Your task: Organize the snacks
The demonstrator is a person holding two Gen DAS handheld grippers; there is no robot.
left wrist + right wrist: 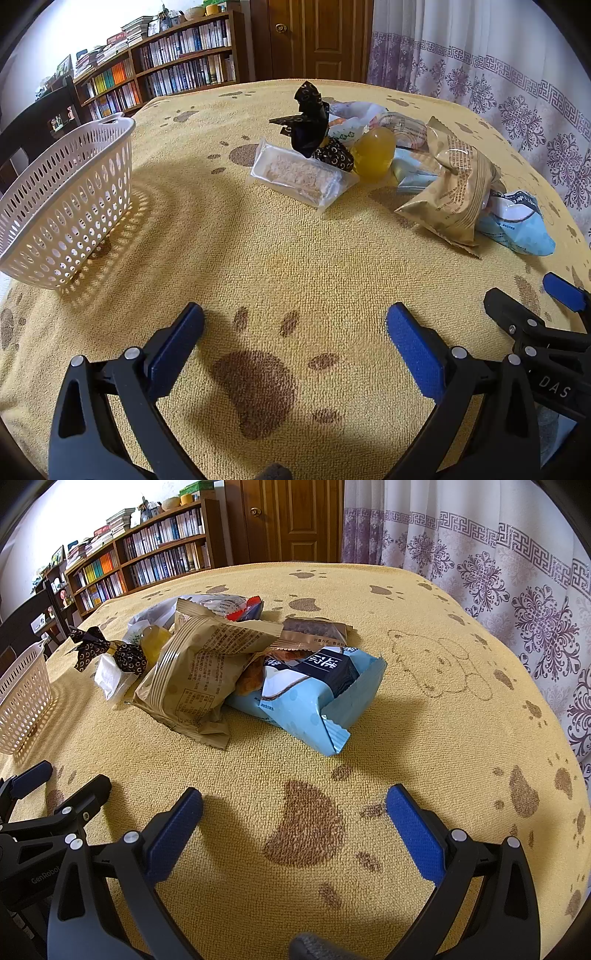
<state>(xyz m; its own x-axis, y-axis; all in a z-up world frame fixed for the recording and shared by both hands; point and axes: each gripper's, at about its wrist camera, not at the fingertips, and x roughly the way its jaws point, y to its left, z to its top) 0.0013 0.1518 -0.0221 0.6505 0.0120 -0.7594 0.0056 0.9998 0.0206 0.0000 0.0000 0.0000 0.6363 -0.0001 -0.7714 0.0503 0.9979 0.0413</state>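
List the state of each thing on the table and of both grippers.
White perforated plastic basket: upright, looks empty.
Clear-wrapped cereal bar: sealed, lying flat.
Tan foil snack packet: sealed, leaning on the pile.
Light blue snack bag: sealed, lying down.
Left gripper: open, holding nothing.
Right gripper: open, holding nothing.

We are looking at a home living room or study: a wooden bookshelf point(162, 62) packed with books is lining the wall, a panelled wooden door point(314, 37) is standing shut, patterned curtains point(498, 572) are hanging, and a paw-print cloth point(424, 701) is covering the table.
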